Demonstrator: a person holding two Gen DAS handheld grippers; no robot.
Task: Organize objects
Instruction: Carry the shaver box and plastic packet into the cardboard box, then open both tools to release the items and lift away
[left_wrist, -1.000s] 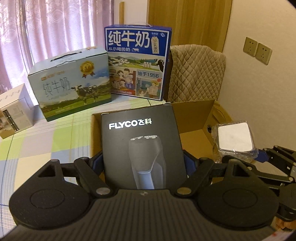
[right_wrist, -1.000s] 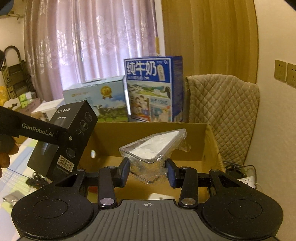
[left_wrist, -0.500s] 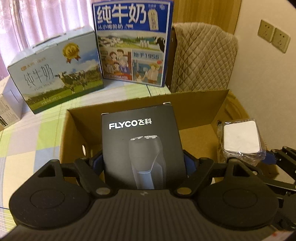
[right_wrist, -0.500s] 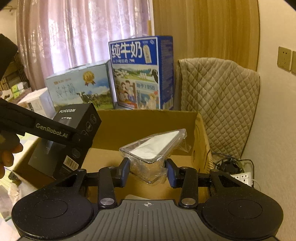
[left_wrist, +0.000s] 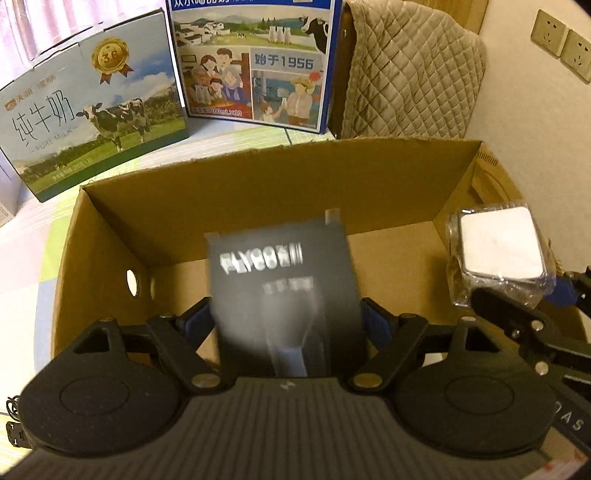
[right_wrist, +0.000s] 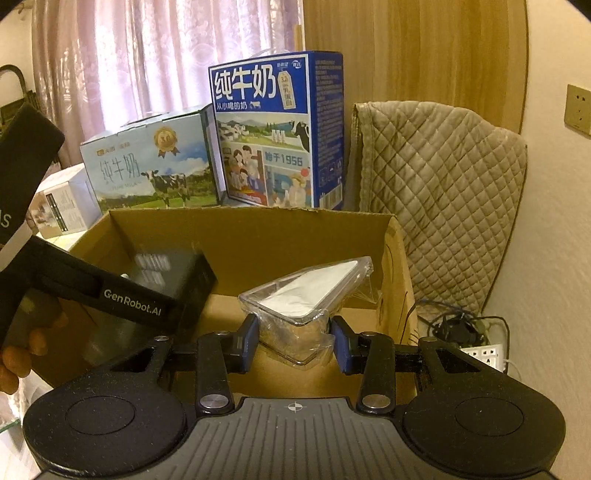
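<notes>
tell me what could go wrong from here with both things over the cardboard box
1. The black shaver box is blurred between the left gripper's fingers, whose pads look barely in contact; it may be dropping and could land on a corner.
2. The right gripper pinches the plastic-wrapped pack only at its lower end; loose wrap could slip.
3. Both grippers crowd the cardboard box; they could knock together.

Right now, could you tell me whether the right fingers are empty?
No, the right gripper is shut on a clear plastic-wrapped white packet above the brown cardboard box.
</notes>
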